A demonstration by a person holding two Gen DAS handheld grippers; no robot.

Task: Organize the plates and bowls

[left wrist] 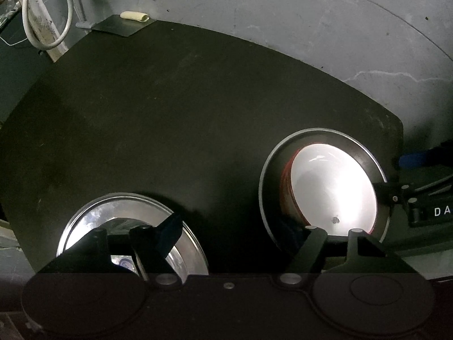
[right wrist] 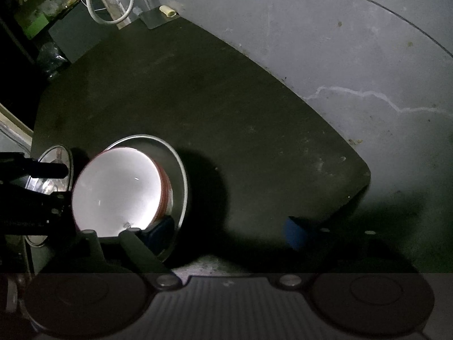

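On the left, our left tongs [left wrist: 232, 238] gape over the steel plate's [left wrist: 85, 212] right rim, gripping nothing; our right tongs [right wrist: 226, 233] likewise straddle the dark plate [right wrist: 181, 175] holding the bowl [right wrist: 113, 192]. Next, we judge, pinch both rims

- Dim overall in both views; dark mat [left wrist: 170, 113] almost black, with little surface detail.
- Hard light from above and near the cameras, strongest on the white bowl [left wrist: 334, 187], blown out to pure glare inside, detail lost.
- Bright mirror-like reflections on the steel plate [left wrist: 119, 212] in the left wrist view.
- Deep, soft-edged shadow to the right of the dish stack [right wrist: 181, 187] in the right wrist view, and another wide one along the near edge of the mat.
- Grey floor [right wrist: 339, 56] moderately lit, cracks legible.
- Strong fisheye bending: straight edges curved, corners vignetted to black.
- Lower band of each picture darker, hazy; gripper bodies close, slightly soft.
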